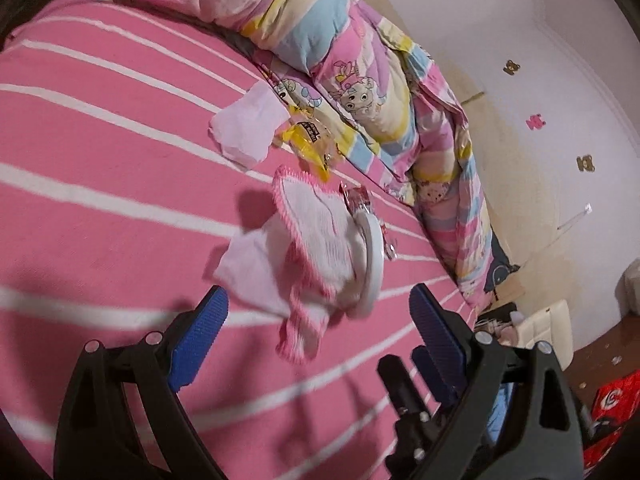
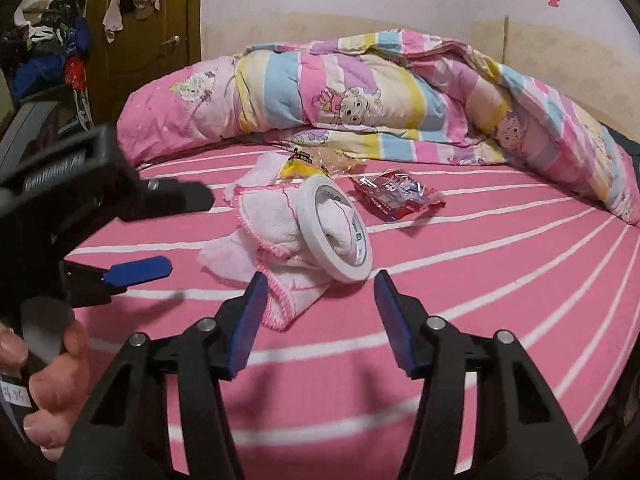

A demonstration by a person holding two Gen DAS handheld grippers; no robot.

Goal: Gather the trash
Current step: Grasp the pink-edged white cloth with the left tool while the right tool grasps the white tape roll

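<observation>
Now I have both tools angled down at the bed (image 2: 480,280): right tool (image 2: 320,292) gaping, tape roll (image 2: 336,228) just ahead; left tool (image 1: 316,308) gaping, empty.

The left claw (image 1: 316,300) is a black plastic frame with triangular cut-outs in its two arms, round silver rivets at the joints, and blue ribbed pads (image 1: 200,340) on the inner faces of its fingers. The right claw (image 2: 320,284) is built the same: black arms with triangular openings, silver rivet heads, and flat blue pads (image 2: 248,320) that taper toward the tips. In the right wrist view the left claw's black body shows a coiled metal spring in a rectangular window. A bare hand (image 2: 48,380) grips its handle; a small white label with handwriting sits beside the fingers.
</observation>
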